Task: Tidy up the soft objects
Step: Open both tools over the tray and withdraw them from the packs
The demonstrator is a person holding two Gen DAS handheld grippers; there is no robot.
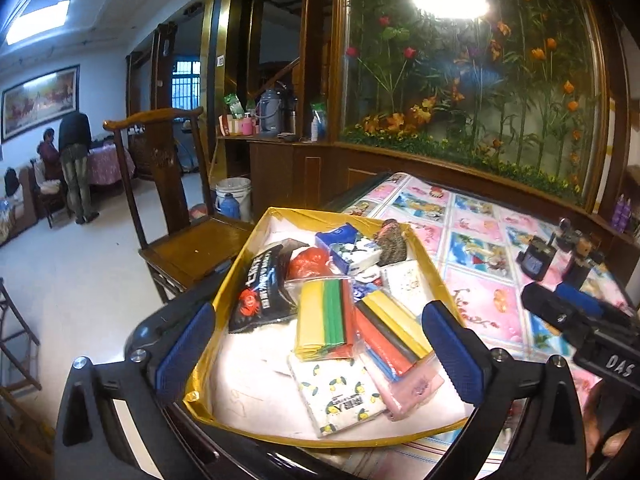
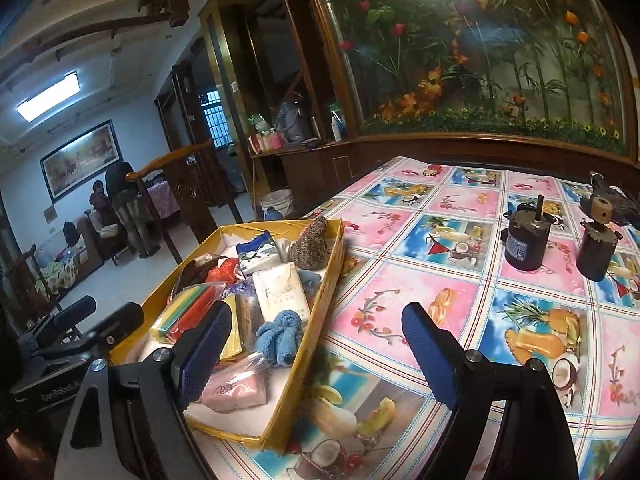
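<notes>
Showing only in the right view: blue knitted cloth (image 2: 279,336) inside tray (image 2: 304,344).

The box (image 1: 276,216) is lined with shiny yellow tape, glossy plastic packs (image 1: 326,318) inside it, plus a fuzzy blue knitted cloth (image 2: 280,336). Worktop (image 2: 460,288) has a slick printed plastic cover. Claw pads (image 1: 452,352) look like ribbed blue rubber. Chair (image 1: 188,248) is polished dark wood
</notes>
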